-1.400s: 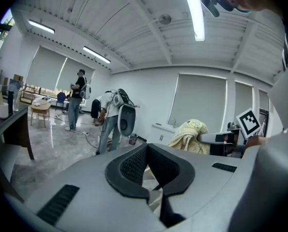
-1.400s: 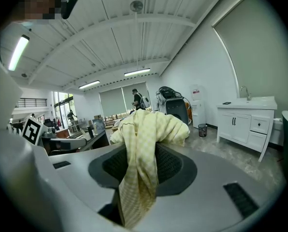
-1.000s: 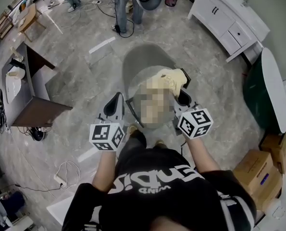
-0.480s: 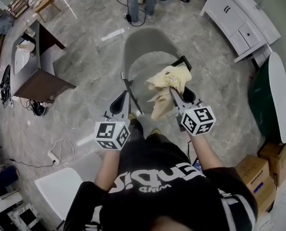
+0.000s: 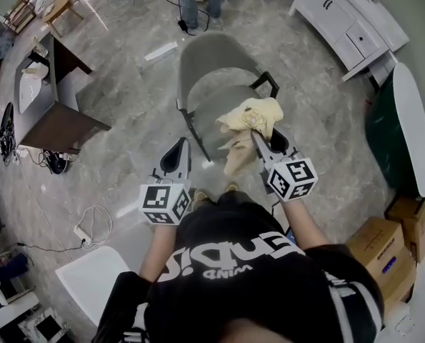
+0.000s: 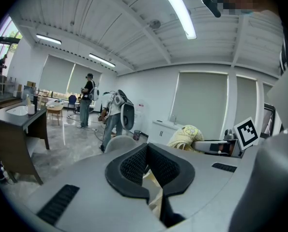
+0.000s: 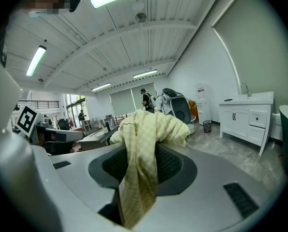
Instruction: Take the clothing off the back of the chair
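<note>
The grey moulded chair [image 5: 216,56] with black legs stood in front of you. The pale yellow checked cloth garment [image 5: 249,118] hung from your right gripper [image 5: 255,138]. It was bunched in a rounded lump over the jaw tips and trailed a narrower, crumpled tail downward, so its long axis ran roughly vertical. In the head view it hung above the front of the seat, clear of the backrest. Your right jaws were clamped on the fabric. Your left gripper [image 5: 181,147] was held near the chair's front left leg, jaws closed together on nothing.
</note>
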